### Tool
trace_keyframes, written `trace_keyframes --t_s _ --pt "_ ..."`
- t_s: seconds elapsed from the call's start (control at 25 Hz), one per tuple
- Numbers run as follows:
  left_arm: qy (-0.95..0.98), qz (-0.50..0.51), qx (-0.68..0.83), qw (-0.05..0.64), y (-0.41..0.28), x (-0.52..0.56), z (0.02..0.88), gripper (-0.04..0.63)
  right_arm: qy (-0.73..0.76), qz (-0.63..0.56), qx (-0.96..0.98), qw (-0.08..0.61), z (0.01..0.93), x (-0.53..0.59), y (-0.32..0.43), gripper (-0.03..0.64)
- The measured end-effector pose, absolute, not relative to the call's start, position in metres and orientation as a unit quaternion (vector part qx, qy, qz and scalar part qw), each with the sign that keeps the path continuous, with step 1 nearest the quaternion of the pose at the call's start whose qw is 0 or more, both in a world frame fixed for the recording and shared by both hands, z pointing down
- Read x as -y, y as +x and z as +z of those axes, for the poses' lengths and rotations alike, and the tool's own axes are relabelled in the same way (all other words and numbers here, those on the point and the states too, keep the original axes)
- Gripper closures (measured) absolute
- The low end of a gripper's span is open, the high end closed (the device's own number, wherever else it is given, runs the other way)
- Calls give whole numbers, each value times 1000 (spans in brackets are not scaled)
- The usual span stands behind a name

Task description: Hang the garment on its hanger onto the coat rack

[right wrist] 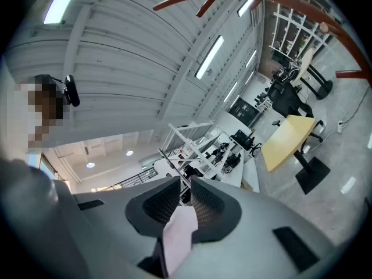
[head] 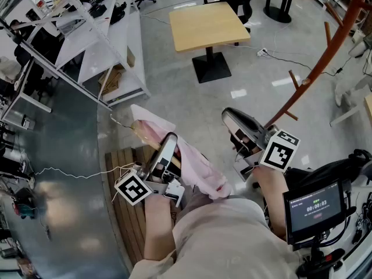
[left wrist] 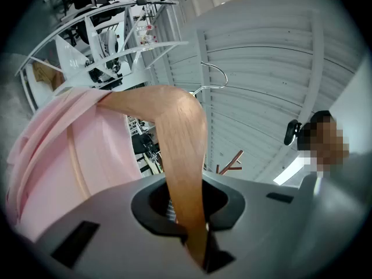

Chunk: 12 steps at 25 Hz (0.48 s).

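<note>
Head view puts my left gripper (head: 167,141) low at the centre, clenched on one arm of the wooden hanger (head: 138,128). The pink garment (head: 192,161) drapes from it, above the near edge of a slatted wooden board (head: 125,208) on the floor. My right gripper (head: 231,116) stands between the hanger and the coat rack (head: 325,57). The rack is a reddish curved pole with pegs, at the right edge of the floor. This gripper's jaws are drawn close on a pale pink strip (right wrist: 177,237); I cannot tell whether it belongs to the garment. Farther off stand a square table (head: 208,25) and white shelves (head: 93,45). A small screen (head: 314,205) at my right shows digits too small to read.
</note>
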State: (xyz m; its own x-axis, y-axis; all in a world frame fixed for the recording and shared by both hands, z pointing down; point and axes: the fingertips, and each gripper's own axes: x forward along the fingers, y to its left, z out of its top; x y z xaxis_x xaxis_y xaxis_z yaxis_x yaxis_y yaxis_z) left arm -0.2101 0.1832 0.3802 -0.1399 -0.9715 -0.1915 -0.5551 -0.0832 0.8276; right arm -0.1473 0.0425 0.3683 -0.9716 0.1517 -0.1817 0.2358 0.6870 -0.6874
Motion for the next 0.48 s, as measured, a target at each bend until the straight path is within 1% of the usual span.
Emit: trace_keyframes --t_s 0.12,0.32,0.48 --pt "625 -407 612 261 -208 -177 391 548 81 -383 -918 64 382 -39 -144 555" --pt "656 -388 579 290 -275 -161 383 548 31 -375 -923 80 369 -28 -204 555" --pt "673 -370 566 301 -289 -142 382 553 2 -370 -924 93 366 -14 -210 555"
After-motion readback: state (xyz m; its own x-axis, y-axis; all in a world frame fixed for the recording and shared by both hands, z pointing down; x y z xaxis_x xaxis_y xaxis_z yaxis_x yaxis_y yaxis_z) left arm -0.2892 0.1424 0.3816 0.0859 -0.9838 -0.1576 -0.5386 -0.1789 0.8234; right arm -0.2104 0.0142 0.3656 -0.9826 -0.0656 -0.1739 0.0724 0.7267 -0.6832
